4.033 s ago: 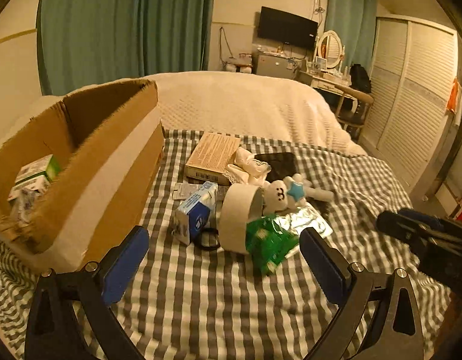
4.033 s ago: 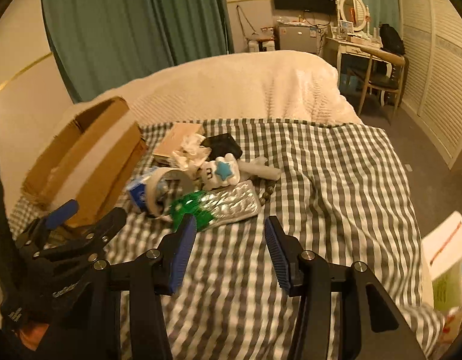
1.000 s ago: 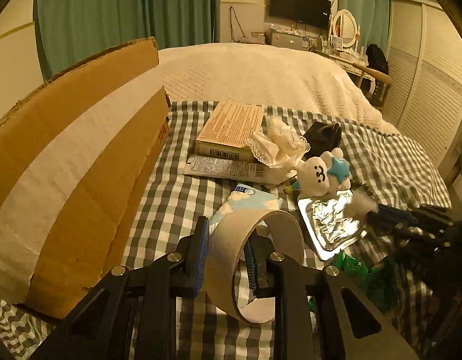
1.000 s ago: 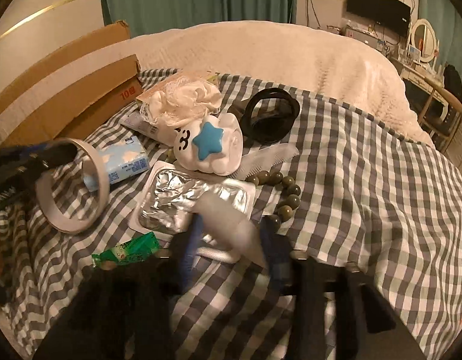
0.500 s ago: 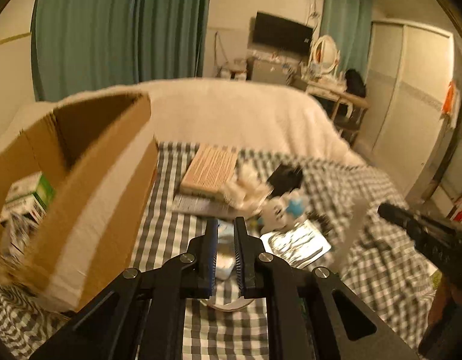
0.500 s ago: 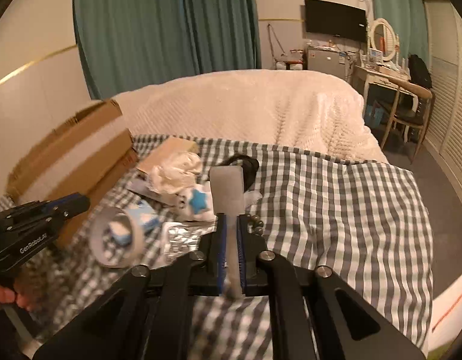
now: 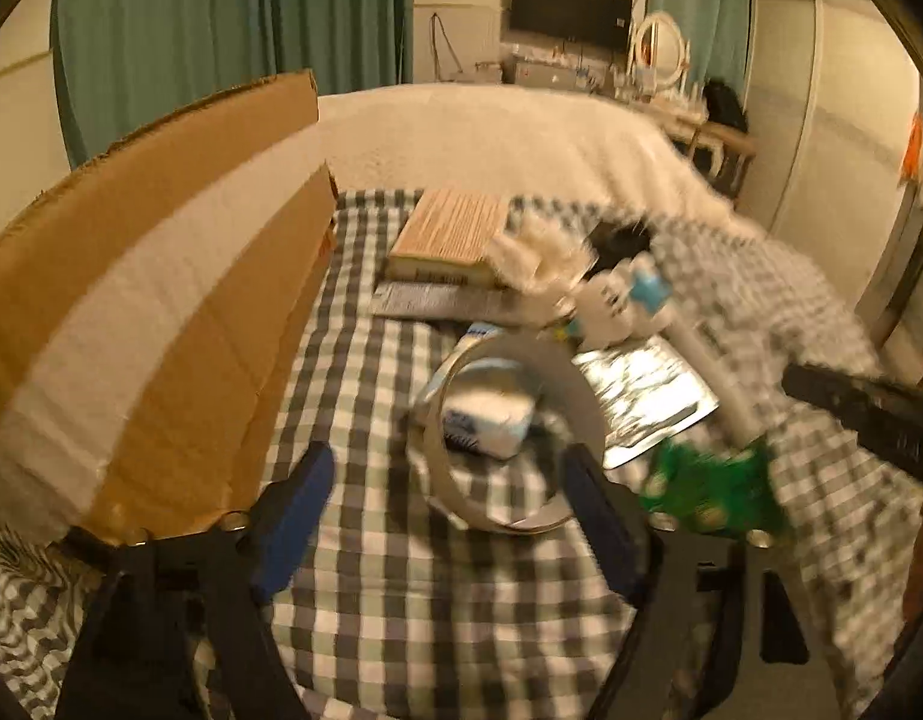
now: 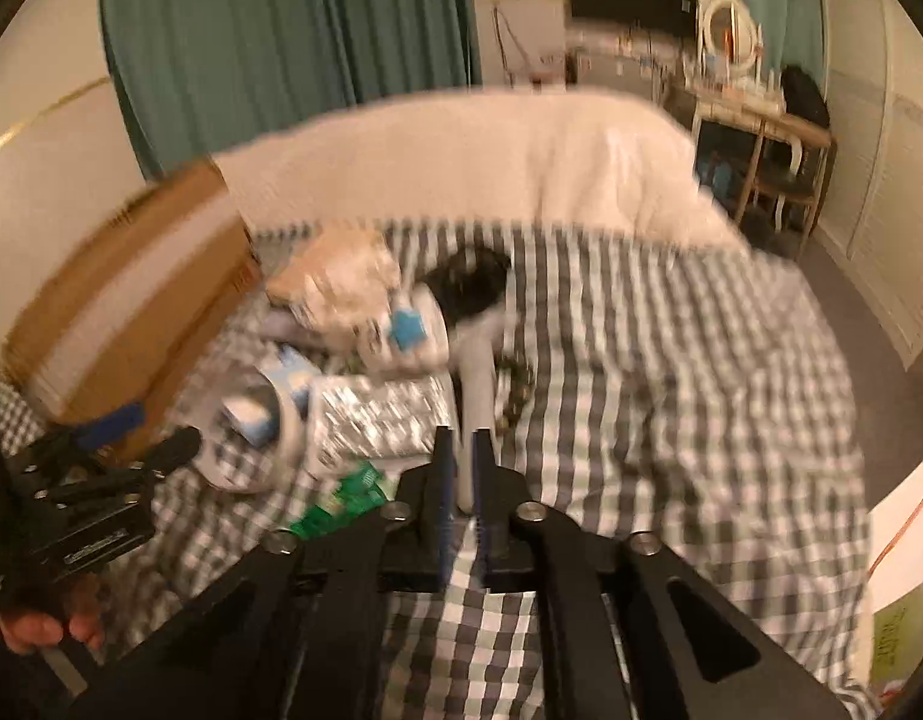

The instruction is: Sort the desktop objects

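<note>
Checked bedspread (image 7: pixel 401 588) as sorting surface, cardboard box (image 7: pixel 161 276) at left for collecting. Left gripper (image 7: pixel 443 516) opening wide around tape ring (image 7: pixel 497 426) — no contact. Right gripper (image 8: pixel 459 474) clamped on white comb (image 8: pixel 476 384), jaws easing apart — lifted for transfer.

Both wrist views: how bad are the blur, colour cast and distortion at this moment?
Left wrist view: motion blur smears the tape roll and green packet; the cardboard box is sharper. Right wrist view: blur is heavier, streaking the checked cloth and the pile. Both: dim orange cast, strong fisheye bending, dark corners.
</note>
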Motion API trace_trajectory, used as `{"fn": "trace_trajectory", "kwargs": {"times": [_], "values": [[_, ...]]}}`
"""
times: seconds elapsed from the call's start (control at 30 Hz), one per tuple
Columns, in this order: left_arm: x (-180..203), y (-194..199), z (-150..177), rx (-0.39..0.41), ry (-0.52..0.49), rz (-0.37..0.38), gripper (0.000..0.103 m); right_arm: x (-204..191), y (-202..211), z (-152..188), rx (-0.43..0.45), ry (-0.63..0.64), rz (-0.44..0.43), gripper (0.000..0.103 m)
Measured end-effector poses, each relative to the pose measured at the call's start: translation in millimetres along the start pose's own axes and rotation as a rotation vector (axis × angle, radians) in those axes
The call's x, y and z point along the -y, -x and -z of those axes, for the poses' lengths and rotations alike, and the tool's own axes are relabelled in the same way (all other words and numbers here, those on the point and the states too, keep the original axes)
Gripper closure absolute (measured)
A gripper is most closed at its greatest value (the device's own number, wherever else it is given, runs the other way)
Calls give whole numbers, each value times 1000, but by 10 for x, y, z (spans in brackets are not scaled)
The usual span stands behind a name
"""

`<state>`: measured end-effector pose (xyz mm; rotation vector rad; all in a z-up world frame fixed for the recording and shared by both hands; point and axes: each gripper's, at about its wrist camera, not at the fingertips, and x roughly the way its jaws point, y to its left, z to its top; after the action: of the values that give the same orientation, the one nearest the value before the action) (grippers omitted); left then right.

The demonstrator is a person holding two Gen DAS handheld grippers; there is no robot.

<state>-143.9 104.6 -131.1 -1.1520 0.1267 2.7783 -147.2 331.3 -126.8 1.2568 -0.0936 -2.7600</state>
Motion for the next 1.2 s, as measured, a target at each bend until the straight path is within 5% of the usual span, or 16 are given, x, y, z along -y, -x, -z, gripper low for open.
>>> {"fn": "trace_trajectory", "kwargs": {"times": [0.13,0.3,0.4,0.57,0.6,0.63,0.67,0.73,0.87,1.03,1.2], "values": [[165,-83,109,46,-99,-52,1,78,-379,9,-27,-55,-66,75],[229,-179,141,84,-139,-109,0,54,-597,97,-15,30,-16,69],[238,-254,59,65,-127,-174,0,212,-534,61,20,-22,-59,101],[237,-326,-1,36,-108,-108,1,370,-477,22,47,-71,-94,103],[216,-352,-3,16,-94,-74,16,380,-473,23,45,-75,-100,103],[187,-369,3,-9,-69,-35,49,374,-452,19,39,-71,-97,103],[161,-398,11,-41,-44,-17,58,366,-431,20,41,-66,-98,103],[105,-454,48,-90,-4,1,61,340,-380,17,52,-65,-91,103],[111,-372,91,-65,-25,3,64,285,-348,33,37,-31,-71,100],[40,-349,94,-65,-11,-6,93,193,-433,61,13,0,-62,77],[23,-308,65,-45,15,2,96,208,-633,116,-59,4,-47,74]]}}
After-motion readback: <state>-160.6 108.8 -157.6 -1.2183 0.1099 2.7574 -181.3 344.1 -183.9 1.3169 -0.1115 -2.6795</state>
